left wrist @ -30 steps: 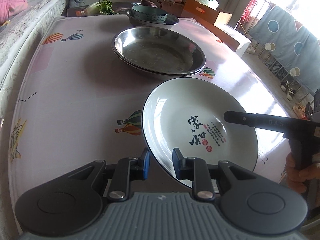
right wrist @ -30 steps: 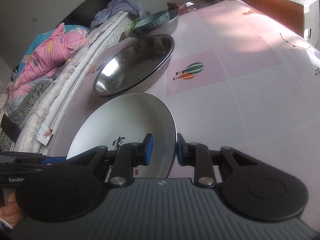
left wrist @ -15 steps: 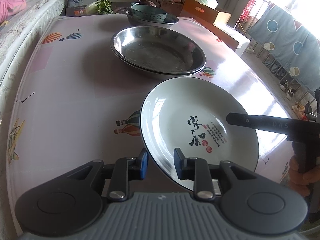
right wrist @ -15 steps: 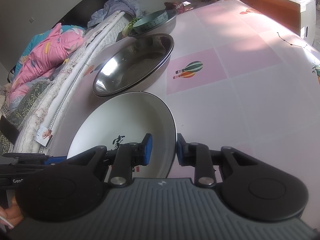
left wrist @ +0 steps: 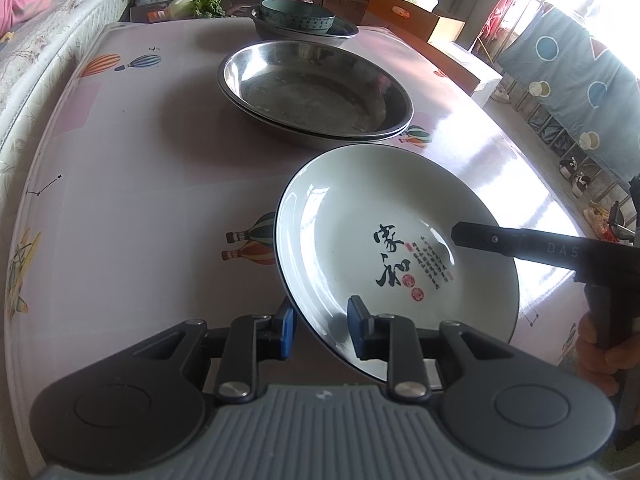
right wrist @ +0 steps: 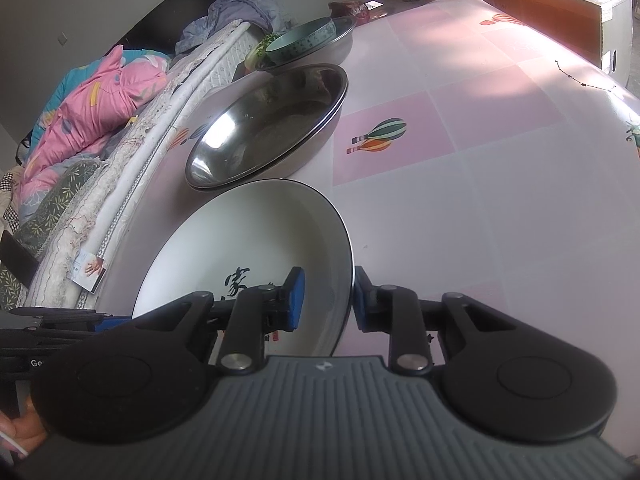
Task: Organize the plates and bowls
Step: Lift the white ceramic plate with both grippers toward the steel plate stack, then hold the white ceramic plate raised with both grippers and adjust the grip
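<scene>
A white plate [left wrist: 384,236] with black calligraphy and a dark rim is held tilted above the table, with both grippers on its rim. My left gripper [left wrist: 318,330] is shut on its near left edge. My right gripper [right wrist: 328,296] is shut on its right edge; the plate also shows in the right wrist view [right wrist: 248,248]. Beyond it stand stacked steel basins [left wrist: 312,88], also in the right wrist view [right wrist: 268,124]. Farther back a teal bowl [left wrist: 296,16] sits in another steel basin [left wrist: 340,32].
The table [left wrist: 132,184] has a pink cloth with balloon prints. A mattress with bedding [right wrist: 92,108] runs along its left side. Greens [left wrist: 200,2] and cardboard boxes [left wrist: 412,16] lie past the far end. A drying rack [left wrist: 568,80] stands at the right.
The plate, held by both grippers, has moved slightly forward toward the stacked steel basins and is a little higher. Both grips are unchanged.
</scene>
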